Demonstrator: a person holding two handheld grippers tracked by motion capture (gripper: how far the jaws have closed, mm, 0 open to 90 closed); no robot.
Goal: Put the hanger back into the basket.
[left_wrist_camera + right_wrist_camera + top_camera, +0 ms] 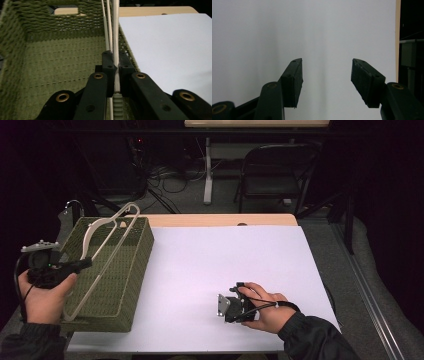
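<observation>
Left gripper (pixel 115 65) clamped on pale wooden clothes hanger (pixel 102 255) lying across the green woven basket (pixel 131 285) — probably lifting it out; right gripper (pixel 326 75) jaws wide apart, empty, resting on white-covered desk (pixel 225 255).

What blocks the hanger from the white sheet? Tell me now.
Nothing visible. The left tool is shut on the hanger above the basket; the white sheet beside it is bare apart from the right tool.
</observation>
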